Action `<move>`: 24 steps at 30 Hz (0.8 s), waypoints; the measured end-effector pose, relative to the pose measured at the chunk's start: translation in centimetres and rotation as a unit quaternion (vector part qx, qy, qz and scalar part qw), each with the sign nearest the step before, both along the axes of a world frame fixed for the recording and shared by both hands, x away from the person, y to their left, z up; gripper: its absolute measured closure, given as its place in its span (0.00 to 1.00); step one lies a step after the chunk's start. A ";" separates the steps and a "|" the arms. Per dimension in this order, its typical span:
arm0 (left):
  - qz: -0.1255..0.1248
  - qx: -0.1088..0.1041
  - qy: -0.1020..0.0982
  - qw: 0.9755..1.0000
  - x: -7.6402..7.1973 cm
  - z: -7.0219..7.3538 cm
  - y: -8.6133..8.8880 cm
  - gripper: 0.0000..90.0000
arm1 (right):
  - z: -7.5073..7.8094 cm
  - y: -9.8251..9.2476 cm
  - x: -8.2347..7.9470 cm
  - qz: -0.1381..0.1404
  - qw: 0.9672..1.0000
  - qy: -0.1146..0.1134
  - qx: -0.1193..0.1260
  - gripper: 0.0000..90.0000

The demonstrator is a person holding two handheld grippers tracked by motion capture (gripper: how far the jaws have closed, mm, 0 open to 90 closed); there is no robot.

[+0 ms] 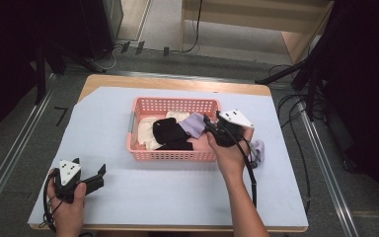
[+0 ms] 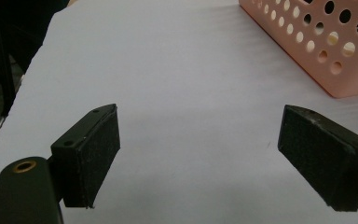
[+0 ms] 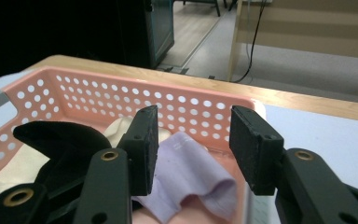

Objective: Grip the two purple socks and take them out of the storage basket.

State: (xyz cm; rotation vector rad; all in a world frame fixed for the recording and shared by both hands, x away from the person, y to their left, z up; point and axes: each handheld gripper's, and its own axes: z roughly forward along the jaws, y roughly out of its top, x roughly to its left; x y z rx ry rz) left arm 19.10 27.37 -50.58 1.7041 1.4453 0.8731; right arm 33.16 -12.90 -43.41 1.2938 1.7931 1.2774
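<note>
Right gripper (image 1: 211, 123) sits over the right end of the pink perforated basket (image 1: 172, 104), held in the person's right hand (image 1: 229, 153), jaws parted with nothing between the pads; in the right gripper view the gripper (image 3: 193, 140) has a gap between its jaws, and the lilac cloth (image 3: 191, 175) lies below and between them, not pinched. That lilac cloth (image 1: 193, 123) is draped at the basket's right end, partly over the near right rim. Next to it in the basket, a black garment (image 1: 170, 132) lies mid-basket, with cream cloth (image 1: 145, 131) toward the left end and another pale piece (image 1: 177, 116) near the far wall. A second bit of lilac fabric (image 1: 257, 148) lies on the sheet just right of the basket, beside the right hand and its cable. Left gripper (image 1: 90, 175) rests low at the near left corner of the table, held by the left hand (image 1: 69, 207), jaws spread wide and empty; in the left gripper view the gripper (image 2: 198, 149) has bare sheet between its pads, and a basket corner (image 2: 317, 42) shows at upper right, well apart. Pale blue-white sheet (image 1: 168, 187) covers the wooden table (image 1: 177, 83).
</note>
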 end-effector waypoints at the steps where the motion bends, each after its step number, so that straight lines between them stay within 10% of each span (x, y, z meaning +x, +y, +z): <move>1: -0.001 0.000 0.000 1.000 0.0 0.0 0.0 0.15 | -0.1 0.3 0.3 -0.001 1.000 0.005 -0.004 0.59; 6: -0.001 -0.003 0.002 1.000 0.0 0.0 0.0 0.15 | -0.8 1.1 2.2 -0.012 0.998 0.033 -0.045 0.60; 7: -0.002 -0.003 0.003 1.000 0.0 0.0 0.1 0.15 | -0.9 1.2 3.0 -0.015 0.995 0.070 -0.063 0.62; 13: -0.002 -0.001 0.004 1.000 0.1 0.0 0.0 0.15 | -1.1 1.0 4.8 -0.012 0.987 0.119 -0.105 0.62; 24: -0.004 0.000 0.002 1.000 0.1 0.0 0.0 0.15 | -2.7 0.9 6.6 0.043 0.973 0.142 -0.178 0.66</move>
